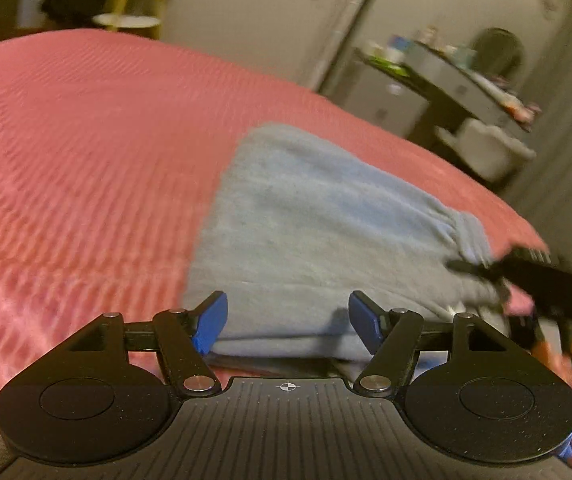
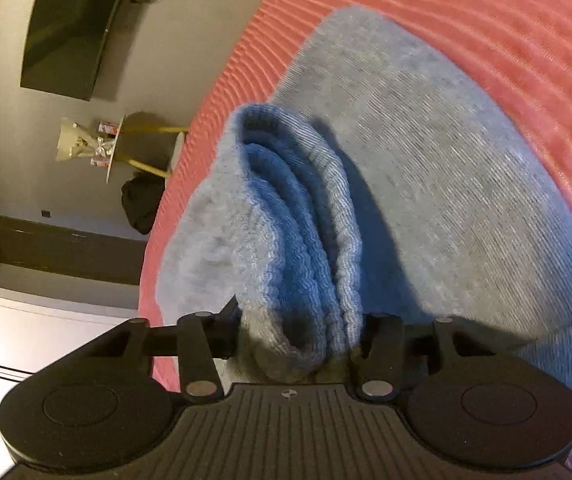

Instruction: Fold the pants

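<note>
Light blue-grey sweatpants (image 1: 309, 216) lie folded on a red ribbed bedspread (image 1: 86, 140). My left gripper (image 1: 287, 322) is open, its blue pads (image 1: 212, 320) apart just above the near folded edge, holding nothing. My right gripper (image 2: 299, 332) is shut on the ribbed cuffs (image 2: 301, 216), which stand bunched in several layers between its jaws, lifted over the rest of the pants (image 2: 445, 160). The right gripper also shows in the left wrist view (image 1: 533, 276), at the cuffs (image 1: 469, 236) near the bed's right edge.
The bedspread (image 2: 485, 20) stretches wide to the left of the pants. A cluttered desk (image 1: 457, 76) and a white chair (image 1: 481, 148) stand beyond the bed's far right side. A small round table (image 2: 118, 148) and a dark bag (image 2: 142, 204) sit on the floor.
</note>
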